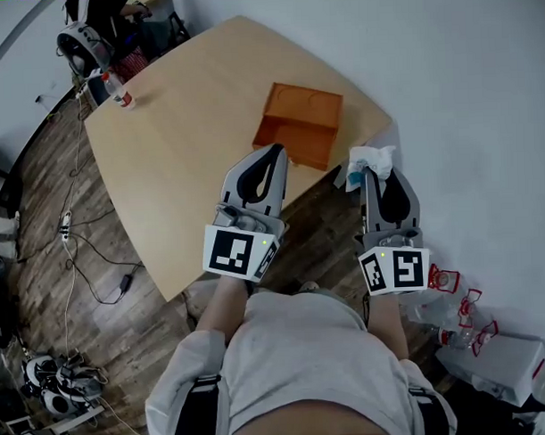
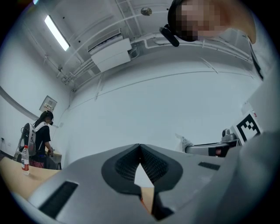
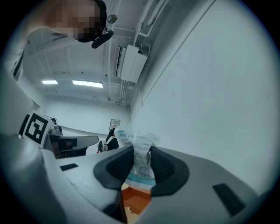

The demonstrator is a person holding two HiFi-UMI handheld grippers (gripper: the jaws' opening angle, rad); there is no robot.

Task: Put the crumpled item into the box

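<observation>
An open orange box (image 1: 300, 124) sits on the wooden table (image 1: 189, 126) near its right edge. My right gripper (image 1: 369, 167) hangs just right of the box, beyond the table corner, shut on a crumpled white and blue wrapper (image 1: 367, 163). In the right gripper view the crumpled wrapper (image 3: 141, 154) sticks up between the pads, with the orange box (image 3: 136, 199) showing below the jaws. My left gripper (image 1: 273, 152) is over the table's near edge, just in front of the box, its tips together and nothing between them. In the left gripper view the left gripper (image 2: 140, 148) also shows shut.
A plastic bottle (image 1: 118, 91) with a red cap stands at the table's far left corner, near a person (image 2: 38, 139). Cables run over the wood floor (image 1: 87, 272) at left. Several empty bottles (image 1: 459, 313) lie by the white wall at right.
</observation>
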